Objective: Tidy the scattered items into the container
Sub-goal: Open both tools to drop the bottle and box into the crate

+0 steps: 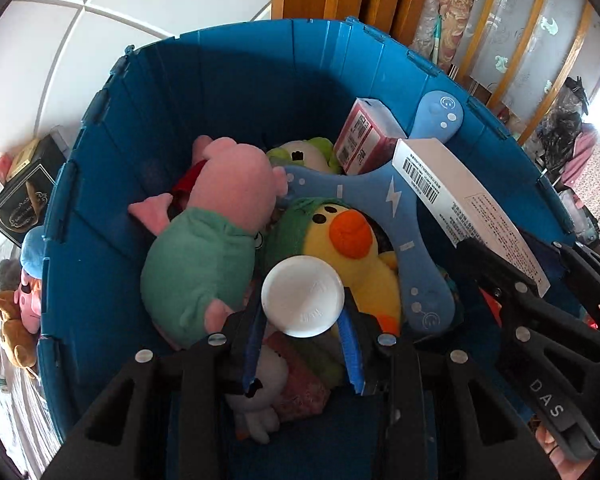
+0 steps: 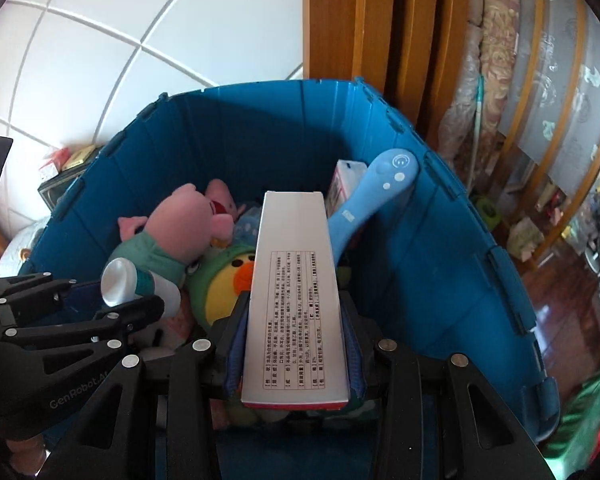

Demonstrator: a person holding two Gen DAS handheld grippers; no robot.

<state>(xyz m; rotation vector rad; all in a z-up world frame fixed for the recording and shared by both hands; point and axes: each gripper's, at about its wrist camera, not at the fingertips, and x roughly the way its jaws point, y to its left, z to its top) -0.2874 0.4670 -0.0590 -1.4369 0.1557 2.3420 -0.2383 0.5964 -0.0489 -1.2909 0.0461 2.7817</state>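
The left gripper point(image 1: 302, 354) is clamped on a small bottle point(image 1: 302, 297), its white round cap facing the camera and its blue-padded fingers point(image 1: 350, 346) pressing either side. From the right view the same bottle point(image 2: 138, 285) shows a teal band below the cap and lies tilted, cap pointing left. The right gripper point(image 2: 296, 354) is closed on a long white box point(image 2: 296, 296) printed with small text, held flat and pointing toward the far wall of the bin.

Both tools hang over the open blue bin point(image 1: 236, 80), inside its rim, just above the pile. Below the bottle sit a pink pig toy point(image 1: 216, 236) in a green shirt on the left and a yellow duck toy point(image 1: 352, 252) in the middle. A blue boomerang-shaped toy point(image 1: 384, 196) sprawls across the right side, one arm leaning up against the far right wall beside a pink carton point(image 1: 364, 136). A small white plush point(image 1: 260, 396) lies at the near edge.

The trouble I would expect is in the letting go. The pile is soft and uneven, so the round bottle may well roll off the duck. The long box overhangs the boomerang toy and could tip or knock that leaning arm. The two tools are also near each other, so a hasty swing might clash them.

More toys point(image 1: 16, 312) lie outside the bin, far left, not yet collected.
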